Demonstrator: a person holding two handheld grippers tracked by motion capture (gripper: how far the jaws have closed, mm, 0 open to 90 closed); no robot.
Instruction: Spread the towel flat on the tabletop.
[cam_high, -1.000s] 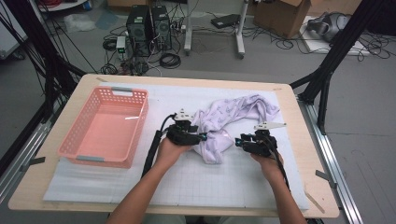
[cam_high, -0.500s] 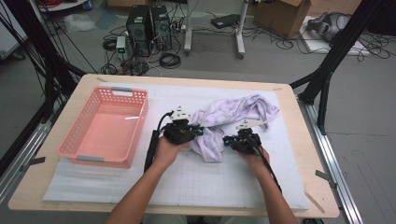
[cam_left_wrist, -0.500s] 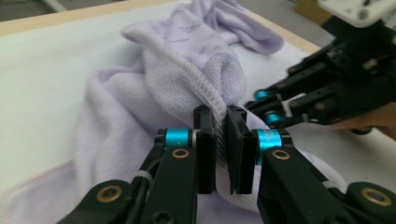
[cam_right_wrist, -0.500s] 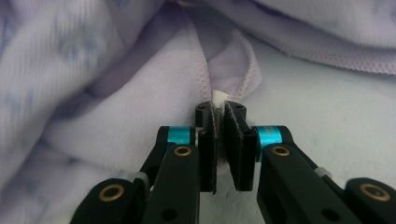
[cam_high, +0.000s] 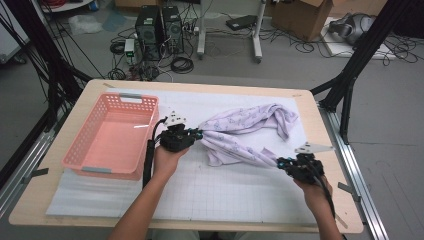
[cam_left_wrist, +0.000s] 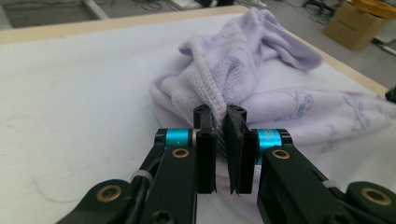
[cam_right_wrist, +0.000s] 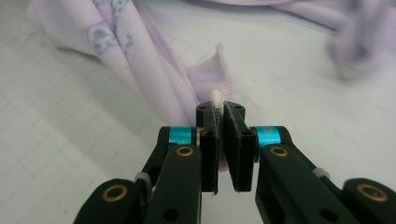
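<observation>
Pale lilac printed cotton garment (cam_high: 245, 132) lies mid-table on the white gridded mat (cam_high: 210, 195), right of the pink plastic slatted basket (cam_high: 107, 145). L gripper (cam_high: 197, 134) is clamped on a ribbed hem; R gripper (cam_high: 281, 162) is clenched on another edge. The cloth's long axis now runs between them, upper-left to lower-right. Vs. earlier: both jaws closed onto fabric, R hand swung out right, bunched cloth now stretched.

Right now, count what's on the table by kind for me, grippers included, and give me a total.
Basket, pink: 1
Cloth, pale purple, printed: 1
White mat under them: 1
Grippers: 2, the left gripper and the right gripper, each shut on an edge of the cloth
Total: 5
</observation>
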